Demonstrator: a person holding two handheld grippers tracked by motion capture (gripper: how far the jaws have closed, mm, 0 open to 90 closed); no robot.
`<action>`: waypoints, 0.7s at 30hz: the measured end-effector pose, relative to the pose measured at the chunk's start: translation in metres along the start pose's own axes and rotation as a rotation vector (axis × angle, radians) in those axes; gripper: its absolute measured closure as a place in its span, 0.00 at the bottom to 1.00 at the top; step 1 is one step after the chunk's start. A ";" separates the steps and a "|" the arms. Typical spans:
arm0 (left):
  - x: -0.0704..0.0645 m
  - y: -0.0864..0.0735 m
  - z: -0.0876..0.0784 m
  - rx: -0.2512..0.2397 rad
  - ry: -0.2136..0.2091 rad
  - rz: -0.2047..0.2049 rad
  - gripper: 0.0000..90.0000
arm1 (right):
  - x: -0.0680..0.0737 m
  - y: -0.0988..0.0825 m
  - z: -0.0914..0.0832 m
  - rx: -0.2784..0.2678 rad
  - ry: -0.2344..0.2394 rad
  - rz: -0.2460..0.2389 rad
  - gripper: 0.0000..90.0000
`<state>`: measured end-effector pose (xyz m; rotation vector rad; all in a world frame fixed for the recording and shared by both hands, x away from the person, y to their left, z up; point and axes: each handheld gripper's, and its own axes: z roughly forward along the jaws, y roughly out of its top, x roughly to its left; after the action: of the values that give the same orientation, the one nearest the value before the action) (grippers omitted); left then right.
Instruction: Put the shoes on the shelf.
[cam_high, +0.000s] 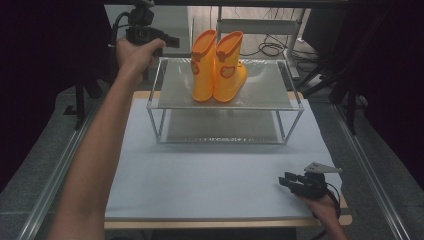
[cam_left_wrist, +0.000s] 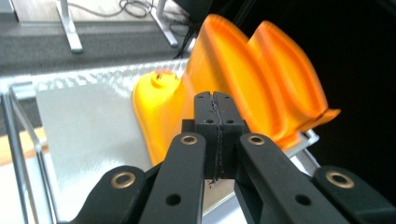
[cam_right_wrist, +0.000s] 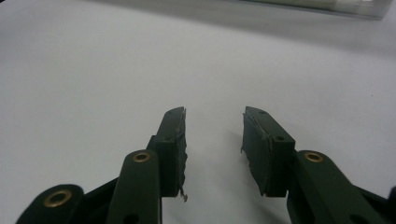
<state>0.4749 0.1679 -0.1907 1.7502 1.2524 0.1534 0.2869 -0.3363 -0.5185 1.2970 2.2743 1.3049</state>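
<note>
Pair of orange rubber boots (cam_high: 218, 67) stands upright on the top shelf of a small two-tier metal rack (cam_high: 295, 102), toes toward the person, the two boots touching side by side. Rack sits at the far half of a white tabletop (cam_high: 210, 175).

Left gripper (cam_high: 167, 42) is up at the rack's far-left corner, just beside the left boot's shaft, not touching it as far as the high view tells. In the left gripper view its pads (cam_left_wrist: 215, 135) are pressed together w/ nothing between; the boots (cam_left_wrist: 243, 88) lie beyond the tips, blurred. So: jaws fully closed, empty.

Right gripper (cam_high: 295, 182) rests low on the tabletop, well clear of the rack, toward its near-right side. In the right gripper view its pads (cam_right_wrist: 175, 140) stand apart over bare white surface (cam_right_wrist: 93, 70), gripping nothing.

Risks, as I judge them:
- Closed left jaws can't take a boot; if the hand pushes on as is, tips would poke the shaft and tip the left boot into its mate, maybe both off the rack's far edge.
- Boots are tall and light-looking, shelf is smooth sheet metal, so a sideways nudge could slide or topple them.
- A grab on the soft rim could fold it, and the boot swings or slips out.
- The forearm crosses the rack's left post; catching it could shift the whole rack.
</note>
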 end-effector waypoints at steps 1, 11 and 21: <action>0.003 -0.004 0.002 0.011 0.002 0.003 1.00 | 0.000 0.000 0.000 0.000 -0.001 0.003 0.66; 0.023 -0.047 0.044 0.113 0.013 0.034 1.00 | 0.002 0.000 -0.001 0.000 -0.001 0.001 0.64; 0.034 -0.072 0.079 0.197 0.013 0.033 1.00 | 0.000 -0.001 -0.004 -0.009 -0.018 0.004 0.59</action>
<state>0.4876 0.1483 -0.3009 1.9422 1.2842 0.0624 0.2843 -0.3389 -0.5165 1.3056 2.2524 1.2982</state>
